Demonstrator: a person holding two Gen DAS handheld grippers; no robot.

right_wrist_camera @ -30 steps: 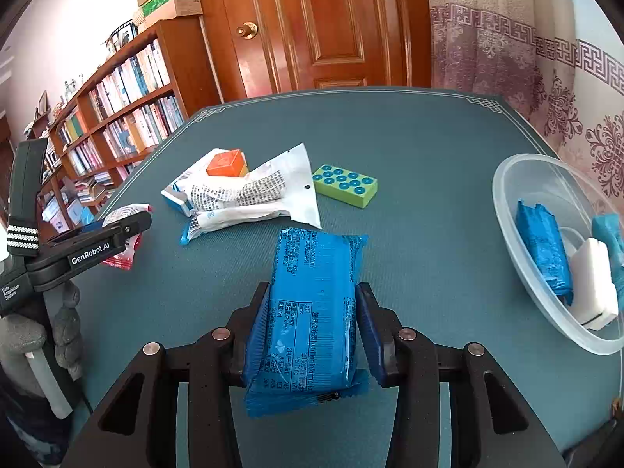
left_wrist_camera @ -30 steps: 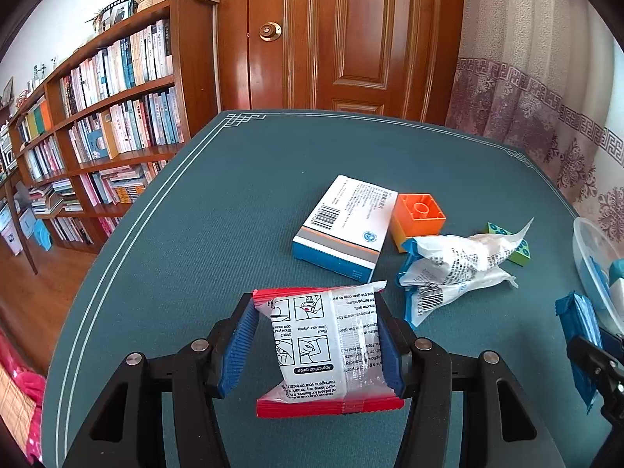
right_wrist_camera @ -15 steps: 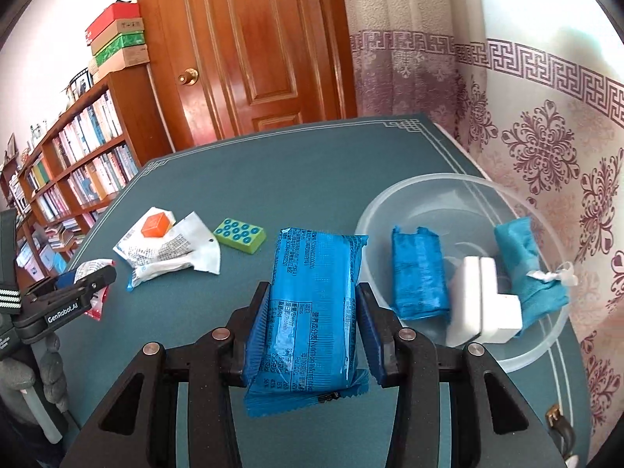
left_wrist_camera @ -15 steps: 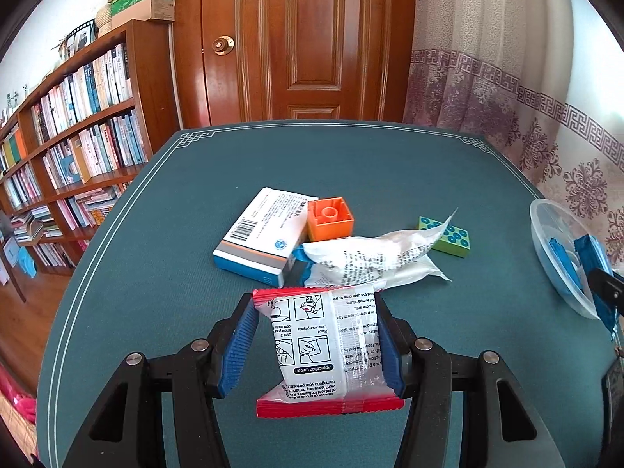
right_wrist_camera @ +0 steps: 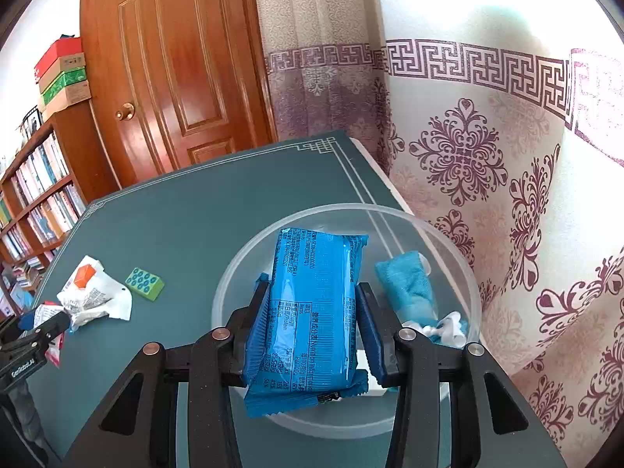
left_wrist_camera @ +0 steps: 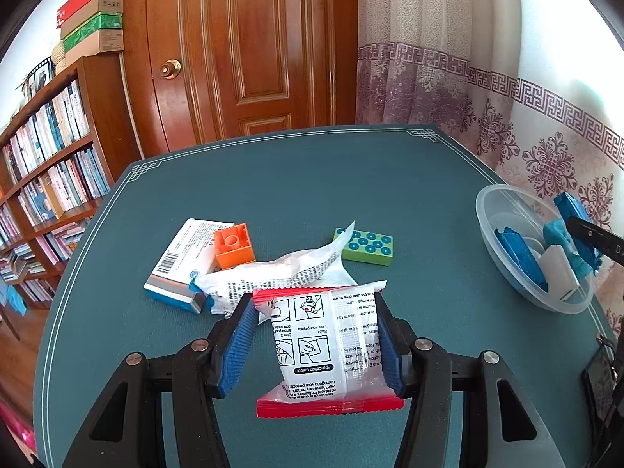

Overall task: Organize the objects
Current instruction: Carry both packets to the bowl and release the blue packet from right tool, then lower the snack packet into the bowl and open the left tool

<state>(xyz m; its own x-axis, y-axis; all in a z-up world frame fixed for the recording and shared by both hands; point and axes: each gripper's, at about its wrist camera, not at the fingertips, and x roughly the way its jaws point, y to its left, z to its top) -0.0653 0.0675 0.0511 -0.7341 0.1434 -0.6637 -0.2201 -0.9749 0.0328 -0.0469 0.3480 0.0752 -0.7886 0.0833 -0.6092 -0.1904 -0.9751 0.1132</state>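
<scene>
My left gripper point(left_wrist_camera: 312, 341) is shut on a white packet with red edges point(left_wrist_camera: 325, 345), held above the green table. My right gripper point(right_wrist_camera: 314, 325) is shut on a blue packet point(right_wrist_camera: 312, 319) and holds it over the clear plastic bowl point(right_wrist_camera: 448, 241). The bowl holds a blue cloth pouch point(right_wrist_camera: 405, 284), a white block and another blue packet, partly hidden by my gripper. The bowl also shows in the left wrist view point(left_wrist_camera: 491, 230) at the right table edge, with the right gripper over it.
On the table lie a white and blue box point(left_wrist_camera: 187, 261), an orange brick point(left_wrist_camera: 234, 245), a crumpled white bag point(left_wrist_camera: 280, 277) and a green brick with blue dots point(left_wrist_camera: 366, 245). A bookshelf stands left, a door behind, a curtain right.
My right gripper has moved right with the blue packet, from over the table to over the bowl. My left gripper has turned right with its packet.
</scene>
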